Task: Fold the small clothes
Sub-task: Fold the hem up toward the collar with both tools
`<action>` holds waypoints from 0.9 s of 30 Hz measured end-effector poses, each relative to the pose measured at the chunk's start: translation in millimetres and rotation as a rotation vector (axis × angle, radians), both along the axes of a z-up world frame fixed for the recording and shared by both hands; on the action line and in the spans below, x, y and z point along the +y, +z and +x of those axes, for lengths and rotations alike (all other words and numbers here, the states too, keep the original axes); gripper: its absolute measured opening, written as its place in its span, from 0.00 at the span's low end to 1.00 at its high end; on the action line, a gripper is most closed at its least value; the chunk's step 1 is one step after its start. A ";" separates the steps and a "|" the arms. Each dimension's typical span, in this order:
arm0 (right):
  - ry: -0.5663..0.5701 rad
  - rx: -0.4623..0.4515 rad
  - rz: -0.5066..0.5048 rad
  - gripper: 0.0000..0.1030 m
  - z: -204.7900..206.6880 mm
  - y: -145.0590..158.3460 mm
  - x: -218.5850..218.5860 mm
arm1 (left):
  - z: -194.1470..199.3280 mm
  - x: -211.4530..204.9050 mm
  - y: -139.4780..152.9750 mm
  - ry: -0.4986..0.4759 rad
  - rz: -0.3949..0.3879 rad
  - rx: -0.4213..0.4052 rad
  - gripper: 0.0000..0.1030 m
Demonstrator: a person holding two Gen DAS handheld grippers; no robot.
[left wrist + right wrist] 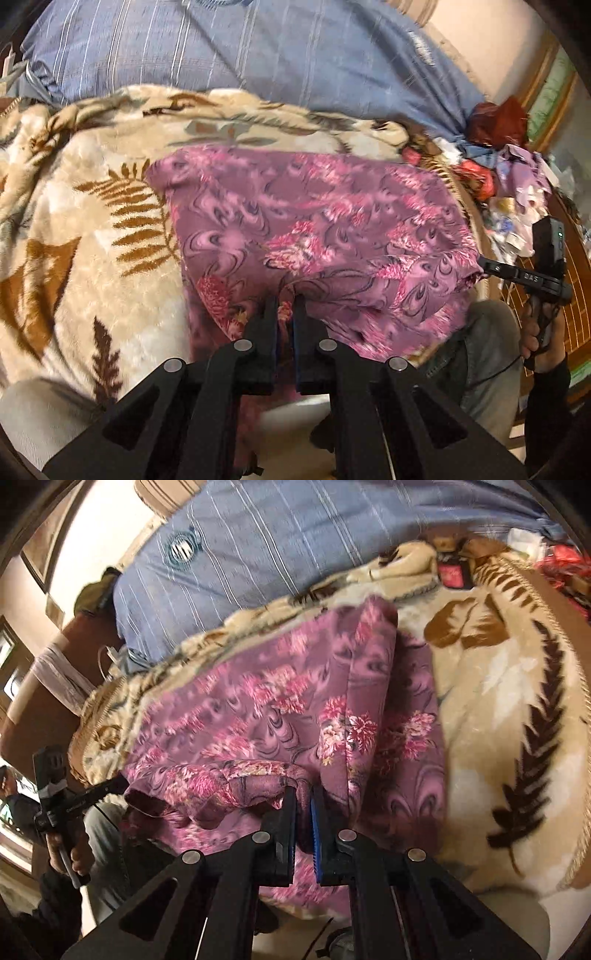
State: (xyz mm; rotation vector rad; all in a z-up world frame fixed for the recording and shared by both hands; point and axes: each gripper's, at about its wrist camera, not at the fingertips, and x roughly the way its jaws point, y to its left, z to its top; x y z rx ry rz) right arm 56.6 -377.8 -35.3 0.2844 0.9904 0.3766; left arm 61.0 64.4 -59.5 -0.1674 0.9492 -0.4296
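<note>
Biggest thing in view: bed w/ a beige leaf-print blanket point(92, 229) spread over it, blue striped bedding point(229, 55) bunched behind, and a heap of other clothes point(509, 173) off to one end. On the blanket lies the task item, a pink-purple floral garment point(314, 229), mostly flat, near edge lifted off the bed towards the person; in the right wrist view one side of it is doubled over, so a fold line runs along its length. Left gripper point(285, 301) is closed, pinching the near hem w/ cloth between its fingers. Right gripper point(303, 794) likewise clamped on a bunched bit of the same hem; a hand point(541, 339) on its grip shows at the far edge of the left view. Step in hand, as I read it: both corners of the near edge held, mid-fold, prob. carrying that edge over onto the far half. Next move calls for keeping both pinches tight, hem taut btwn the two grippers, moving together so edges line up, then lowering flat before letting go. Risk: the bunched corner on the right side could leave a wrinkle.
</note>
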 end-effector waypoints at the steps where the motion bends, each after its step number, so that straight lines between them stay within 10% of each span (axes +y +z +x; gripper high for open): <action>1: -0.008 0.000 -0.020 0.06 -4.6 -1.0 0.0 | -5.6 -1.6 -1.2 -0.013 0.004 0.000 0.04; 16: -0.062 0.196 -0.094 0.15 -28.0 -49.7 2.3 | -21.4 -15.6 -49.3 -0.070 0.114 0.130 0.09; 20: -0.101 0.112 -0.069 0.60 -40.5 -20.8 -6.7 | -41.3 -1.2 -16.9 -0.131 0.008 0.065 0.43; 27: -0.186 0.090 0.017 0.63 -39.6 -7.3 -15.1 | -23.8 21.6 -15.3 0.020 -0.055 0.120 0.46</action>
